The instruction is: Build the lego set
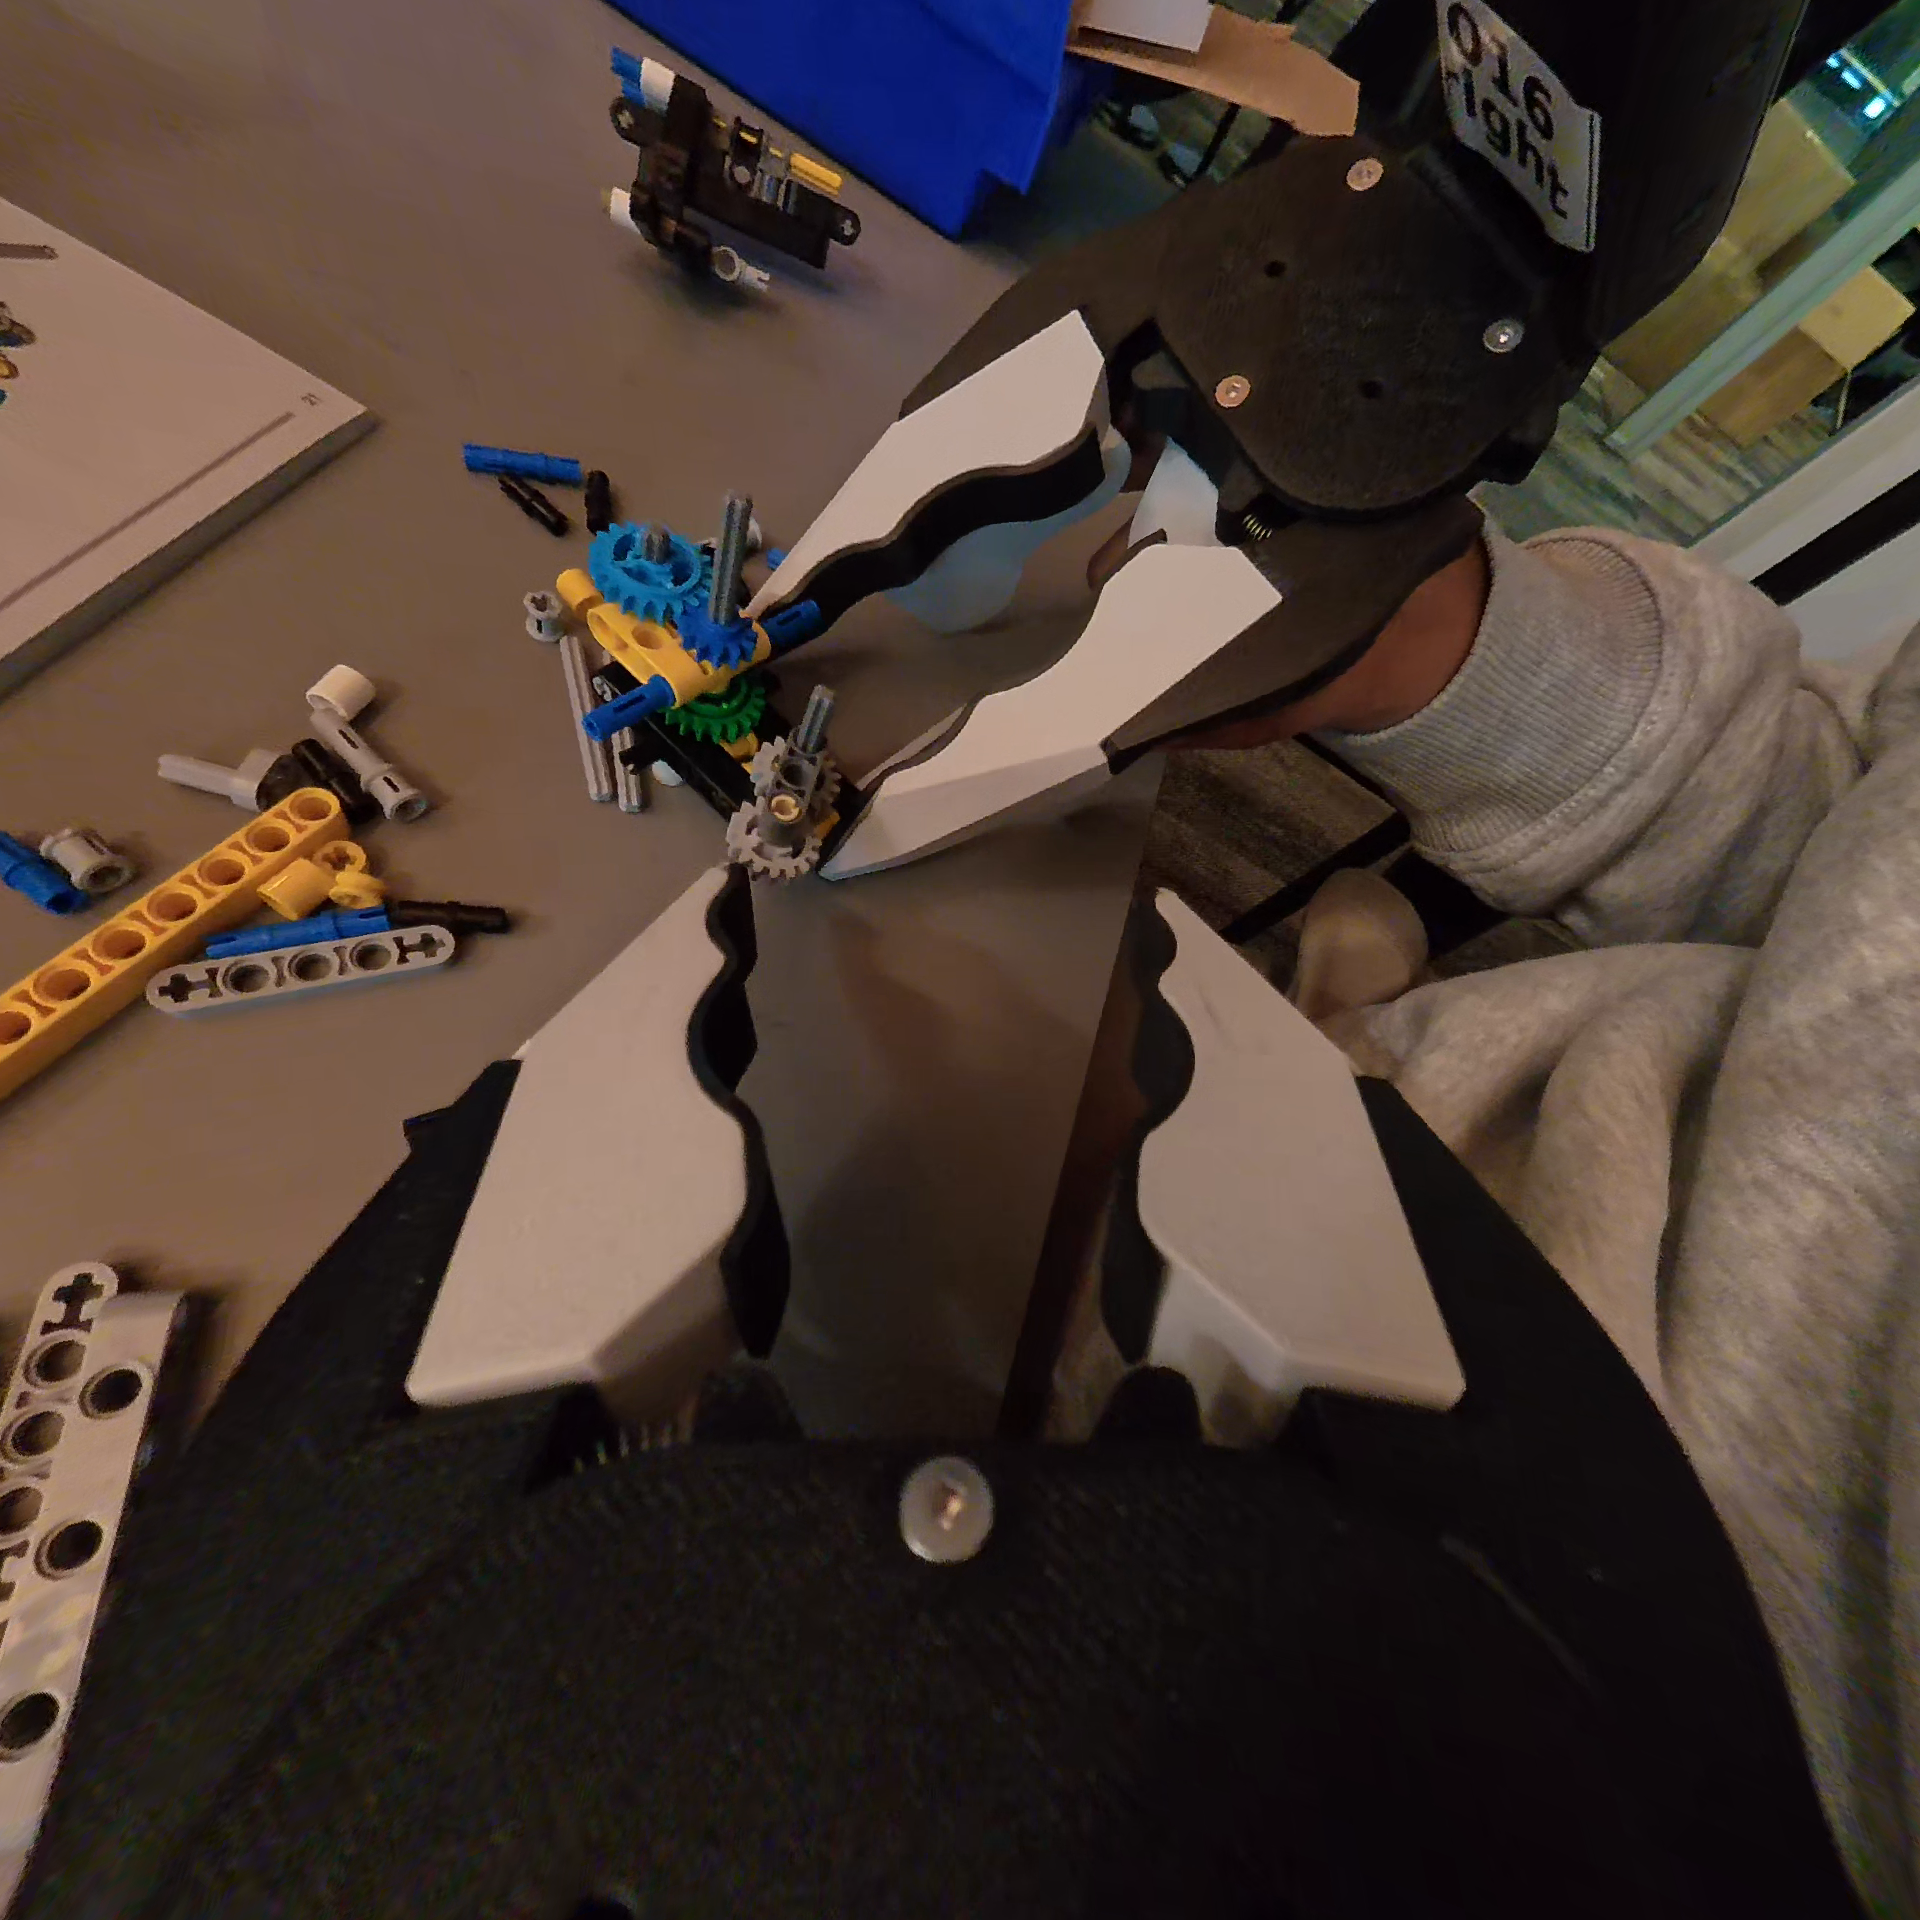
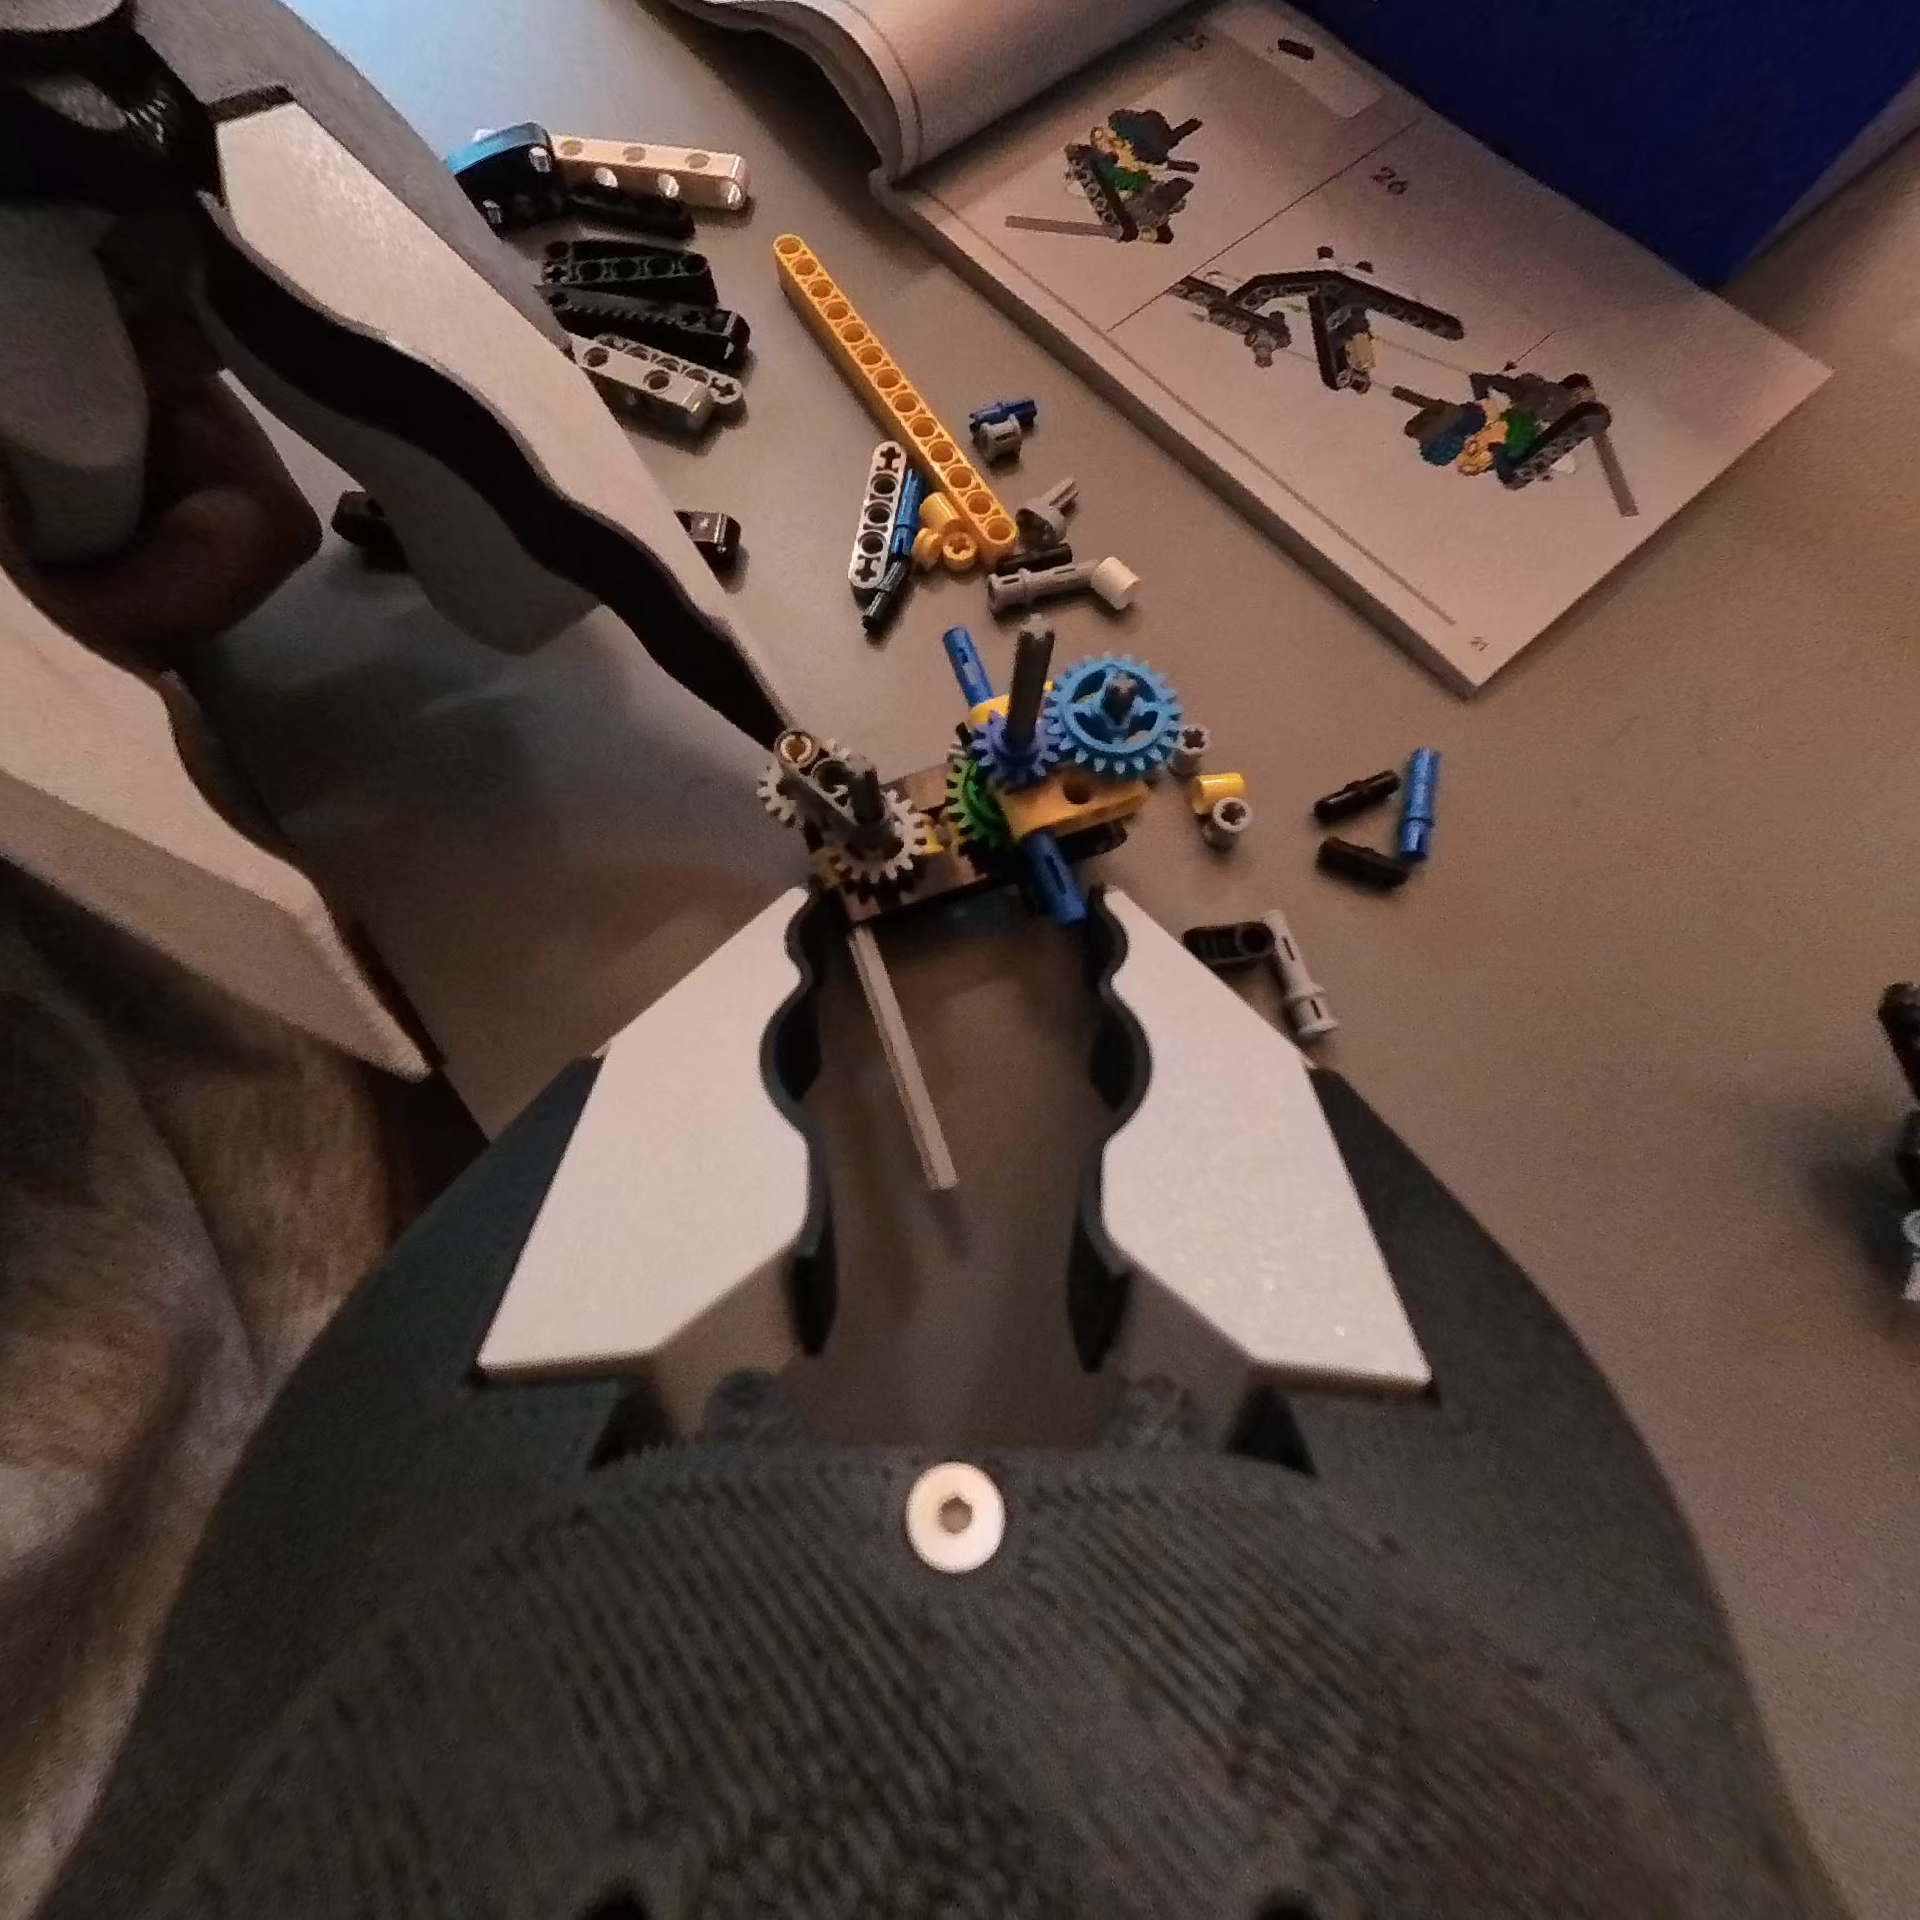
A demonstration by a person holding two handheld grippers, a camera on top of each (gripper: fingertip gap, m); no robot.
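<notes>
At nine o'clock, the long yellow beam (image 1: 156, 914) lies among loose pieces on the grey table (image 1: 416, 312). Dead centre sits the gear model (image 1: 691, 675). Left gripper (image 1: 935, 894) comes up from six o'clock, jaws wide apart, one fingertip at the grey gear (image 1: 774, 847). Right gripper (image 1: 800, 727) reaches in from two o'clock, jaws spread around the model's ends.

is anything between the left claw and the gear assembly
Nothing visible blocks it. The left claw is open, with one fingertip right at the grey gear on the near end of the gear assembly. The right claw already straddles the assembly from the other side, crowding that end.
</notes>
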